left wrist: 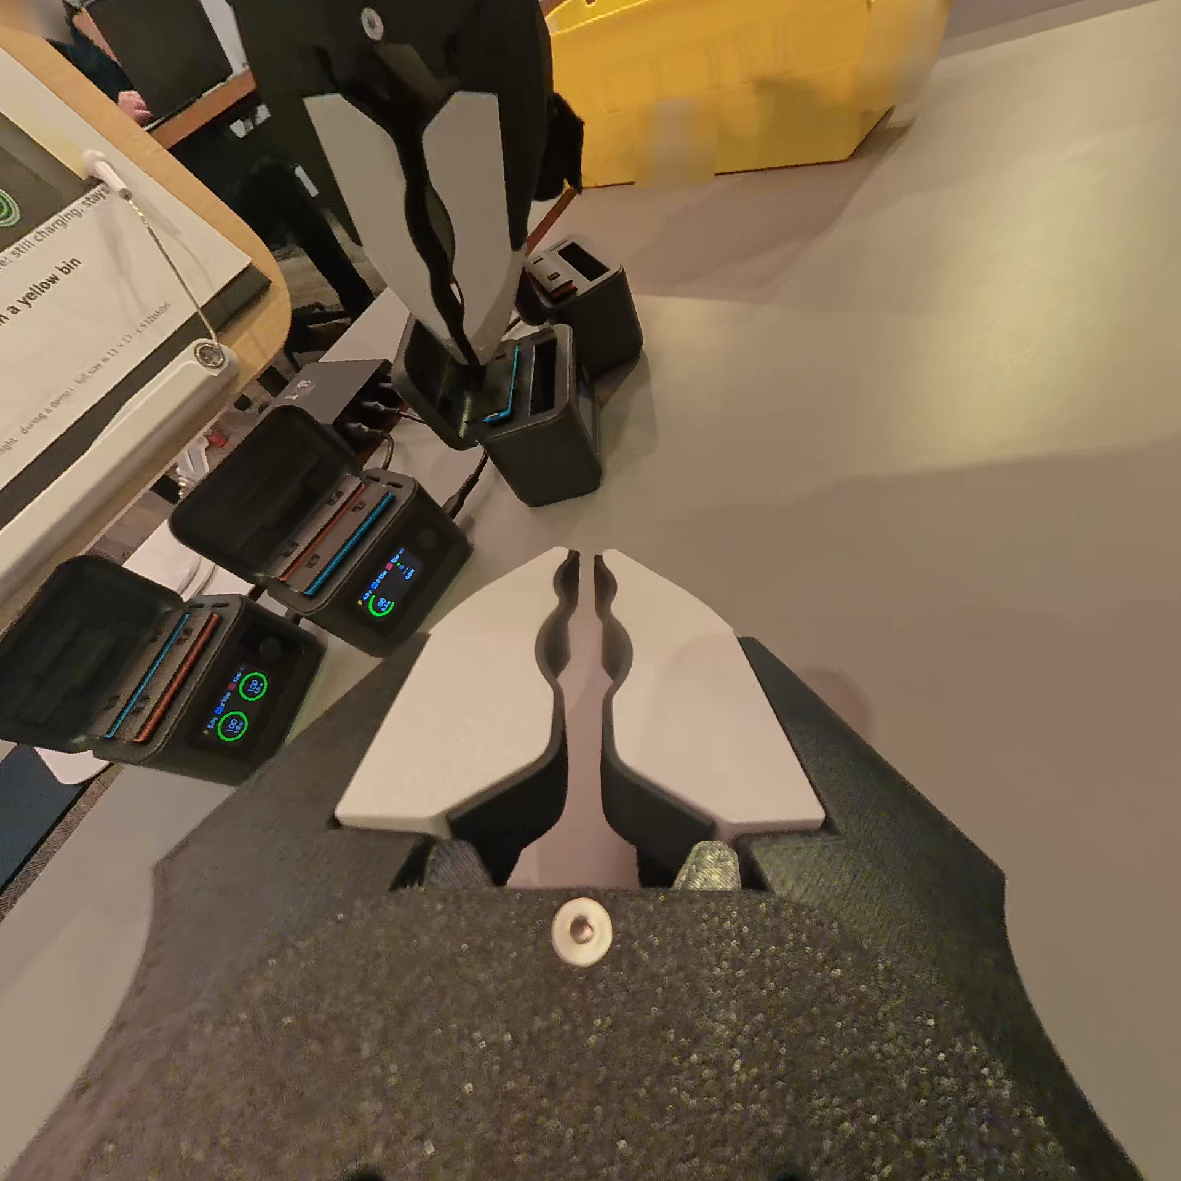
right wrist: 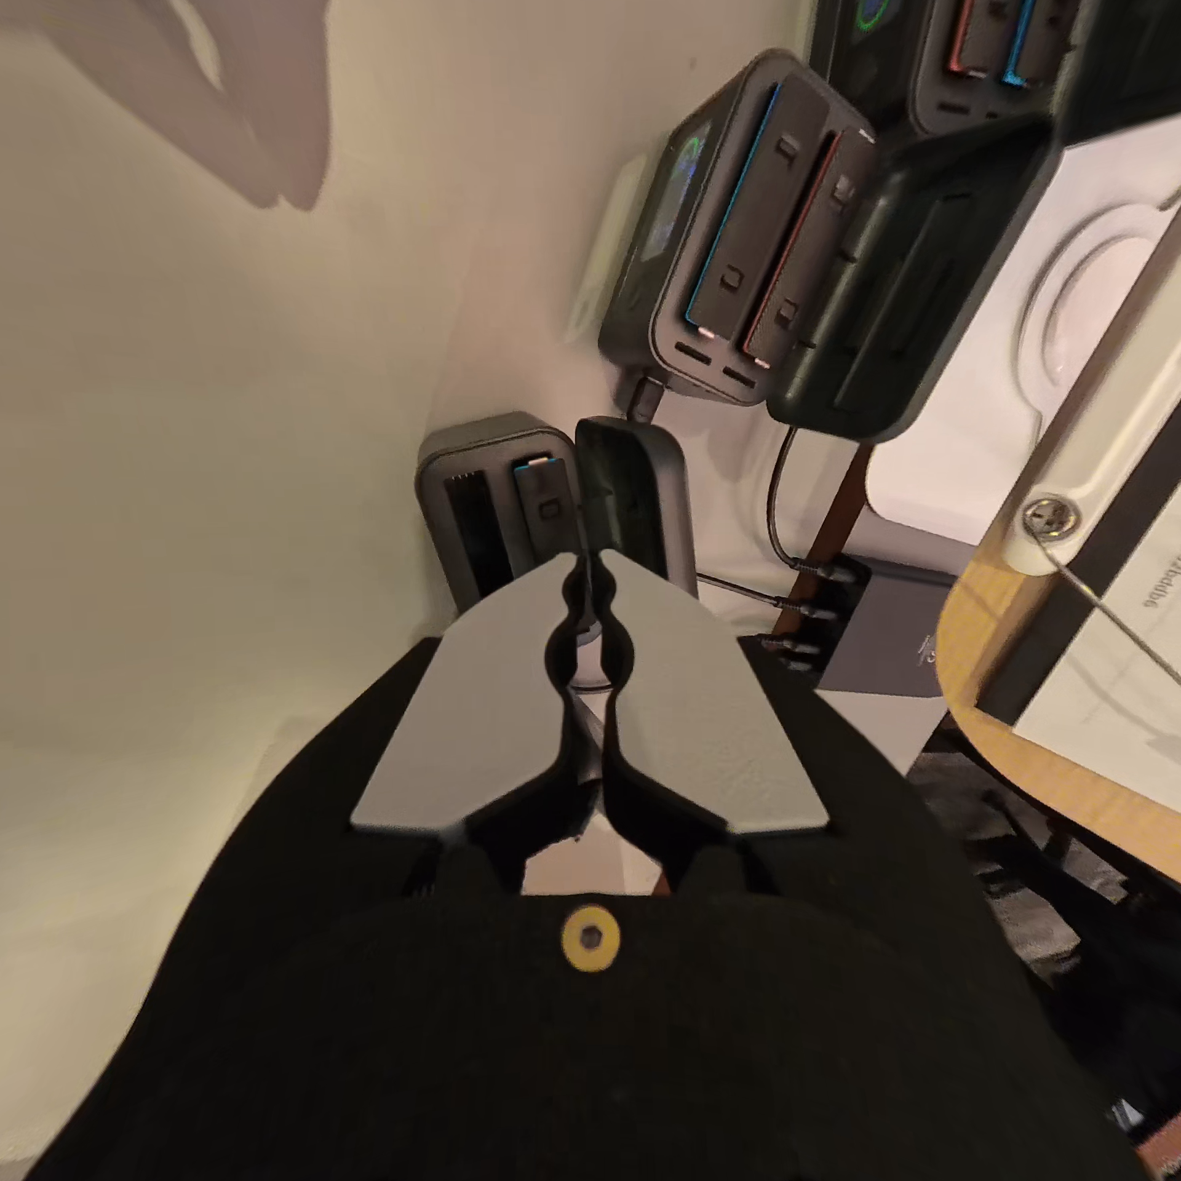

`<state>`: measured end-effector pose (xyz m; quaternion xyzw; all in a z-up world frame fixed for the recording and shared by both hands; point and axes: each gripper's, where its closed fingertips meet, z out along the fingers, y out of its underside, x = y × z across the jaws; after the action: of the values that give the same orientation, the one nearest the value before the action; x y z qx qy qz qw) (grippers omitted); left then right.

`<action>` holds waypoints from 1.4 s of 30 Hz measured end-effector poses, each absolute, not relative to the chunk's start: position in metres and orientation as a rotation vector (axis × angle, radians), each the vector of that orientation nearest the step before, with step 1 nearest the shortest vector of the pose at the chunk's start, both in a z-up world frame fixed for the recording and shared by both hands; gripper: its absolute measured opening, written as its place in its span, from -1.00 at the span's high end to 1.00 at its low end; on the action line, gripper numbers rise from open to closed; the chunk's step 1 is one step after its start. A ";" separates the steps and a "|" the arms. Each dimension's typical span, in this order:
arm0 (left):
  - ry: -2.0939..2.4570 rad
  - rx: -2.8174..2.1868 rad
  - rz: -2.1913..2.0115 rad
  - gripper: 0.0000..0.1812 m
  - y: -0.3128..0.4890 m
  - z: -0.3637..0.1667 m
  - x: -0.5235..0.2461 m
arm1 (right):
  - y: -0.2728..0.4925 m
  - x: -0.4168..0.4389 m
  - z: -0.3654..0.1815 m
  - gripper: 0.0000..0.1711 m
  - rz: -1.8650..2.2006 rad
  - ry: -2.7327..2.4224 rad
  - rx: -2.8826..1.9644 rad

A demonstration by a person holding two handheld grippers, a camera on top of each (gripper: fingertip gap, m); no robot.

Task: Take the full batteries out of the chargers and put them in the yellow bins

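- Pale tabletop (left wrist: 895,447) lies bare and wide to the right of the left tool (left wrist: 586,562); its far-left edge is crowded with open chargers and cables.
- Left tool: fingers nearly together, a thin gap between, holding nothing, above bare surface.
- Right tool (right wrist: 589,562): fingers close together at the open charger (right wrist: 486,511), by its raised lid; whether they pinch anything I cannot tell.
- One blue-edged battery (right wrist: 540,505) sits in that charger; the neighbouring slot is empty.
- Yellow bin (left wrist: 735,96) stands beyond the chargers, well apart from the left tool.
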<state>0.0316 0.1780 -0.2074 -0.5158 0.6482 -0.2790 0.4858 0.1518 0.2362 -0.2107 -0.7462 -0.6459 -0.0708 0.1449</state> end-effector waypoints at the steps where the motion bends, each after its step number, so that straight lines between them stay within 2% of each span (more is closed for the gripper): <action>1: 1.573 -1.256 -0.678 0.96 0.179 -0.207 0.031 | 0.236 0.153 -0.213 1.00 -0.200 -1.858 -2.157; 20: 1.591 -1.273 -0.664 0.97 0.180 -0.214 0.032 | 0.234 0.153 -0.217 1.00 -0.321 -1.964 -2.152; 25: 1.569 -1.285 -0.674 0.97 0.182 -0.213 0.031 | 0.234 0.151 -0.215 1.00 -0.349 -1.838 -2.152; 28: 1.532 -1.296 -0.679 0.99 0.186 -0.209 0.030 | 0.231 0.137 -0.188 1.00 -0.309 -1.581 -2.044; 32: 1.438 -1.304 -0.701 1.00 0.194 -0.196 0.028 | 0.211 0.137 -0.125 1.00 -0.250 -0.968 -1.916; 34: 1.375 -1.302 -0.694 1.00 0.200 -0.186 0.026 | 0.186 0.145 -0.114 1.00 -0.197 -0.652 -1.889; 38: 1.265 -1.296 -0.703 1.00 0.209 -0.170 0.020 | 0.130 0.160 -0.149 1.00 -0.159 -0.203 -1.940; 42: 1.208 -1.289 -0.688 1.00 0.216 -0.164 0.017 | 0.110 0.161 -0.180 1.00 -0.176 -0.062 -1.912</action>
<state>0.0171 0.2156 -0.1642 -0.5524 0.5173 -0.2949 0.5834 0.1610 0.1099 -0.1800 -0.8157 -0.0263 -0.0751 0.5730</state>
